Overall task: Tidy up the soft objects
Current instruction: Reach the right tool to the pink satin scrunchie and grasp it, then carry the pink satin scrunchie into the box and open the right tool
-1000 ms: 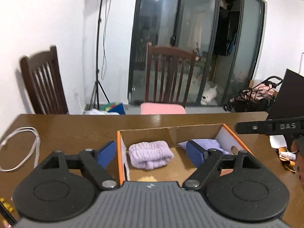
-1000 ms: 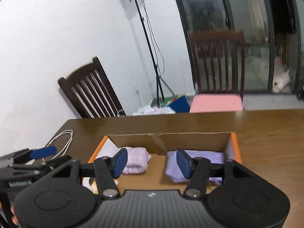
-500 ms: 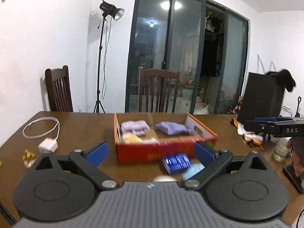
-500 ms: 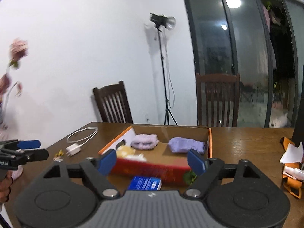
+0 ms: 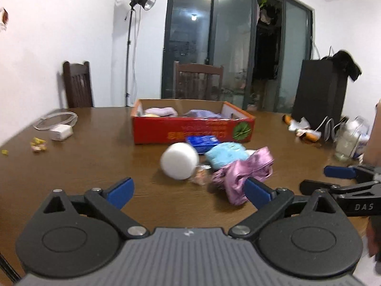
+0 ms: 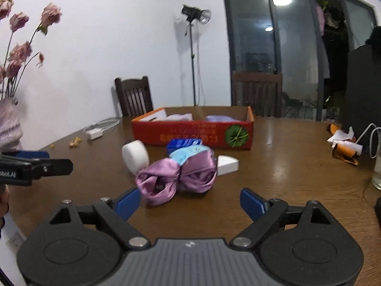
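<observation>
A red cardboard box (image 5: 193, 130) stands mid-table and holds two lilac knitted pieces (image 5: 162, 111) and something yellowish. In front of it lie a white foam roll (image 5: 179, 163), a blue packet (image 5: 202, 141), a light blue soft piece (image 5: 225, 155) and a crumpled purple satin cloth (image 5: 243, 176). My left gripper (image 5: 189, 191) is open and empty, just short of this pile. My right gripper (image 6: 189, 202) is open and its jaws are opening. The satin cloth (image 6: 176, 176) lies just beyond the right gripper's fingertips, untouched. Each gripper shows at the other view's edge: the right gripper (image 5: 314, 178) and the left gripper (image 6: 59, 160).
A white charger and cable (image 5: 60, 132) and small wrappers (image 5: 38, 141) lie at the left. A white wedge (image 6: 227, 163) lies beside the cloth. A glass jar (image 5: 345, 143), orange scraps (image 6: 343, 147) and a black cabinet (image 5: 319, 95) are at the right. A flower vase (image 6: 9, 128) stands far left; chairs line the far side.
Both grippers drew back from above the box toward the near table edge and sank. Their jaws spread wider. The pile in front of the box came into view.
</observation>
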Tool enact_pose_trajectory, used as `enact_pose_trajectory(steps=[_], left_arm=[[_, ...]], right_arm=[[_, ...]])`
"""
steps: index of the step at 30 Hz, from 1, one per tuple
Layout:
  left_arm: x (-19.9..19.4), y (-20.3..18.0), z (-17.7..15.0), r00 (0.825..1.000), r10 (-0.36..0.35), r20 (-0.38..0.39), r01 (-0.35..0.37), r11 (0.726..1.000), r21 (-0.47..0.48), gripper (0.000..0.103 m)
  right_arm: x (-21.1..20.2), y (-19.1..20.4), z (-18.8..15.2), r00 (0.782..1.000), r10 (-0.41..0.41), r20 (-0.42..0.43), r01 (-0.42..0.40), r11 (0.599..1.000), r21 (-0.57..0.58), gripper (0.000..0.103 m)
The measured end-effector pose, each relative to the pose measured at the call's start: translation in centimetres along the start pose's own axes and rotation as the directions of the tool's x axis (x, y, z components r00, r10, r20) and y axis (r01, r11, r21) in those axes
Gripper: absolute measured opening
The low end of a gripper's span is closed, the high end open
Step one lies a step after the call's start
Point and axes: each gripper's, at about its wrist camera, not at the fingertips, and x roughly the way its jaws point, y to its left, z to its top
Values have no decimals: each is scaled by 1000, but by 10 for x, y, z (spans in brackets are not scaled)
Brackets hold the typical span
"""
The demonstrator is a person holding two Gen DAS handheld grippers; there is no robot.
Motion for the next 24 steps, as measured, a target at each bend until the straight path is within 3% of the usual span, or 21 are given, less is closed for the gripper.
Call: enact_pose_trajectory(steps=[4,9,15,18,20,24], left_arm=[[24,-12,-3,994,-105,-42,104,994,-26,97],[64,-23,0,987,-138,-77,137,990,-20,84],[112,-14,6,968,-214,-135,203,975,-92,84],[132,-11,6,953,-252,-170,231,964,-131,82],[143,-8,6,937,-285,-202,256,954,-158,61],[154,-2,4,916,-333,-222,297,938,-178,44]], right_arm=[[0,-12,3,1000,-13,20,12,998,56,88],[27,-36,10,999,-14,-31,18,991,135,80],[69,-51,24,998,48,-51,-38,981,191,75],[95,-56,29,994,84,-73,-65,970,232,68],[111,-60,28,989,112,-99,-83,961,263,59],[129,-66,18,978,158,-133,-106,937,332,35]])
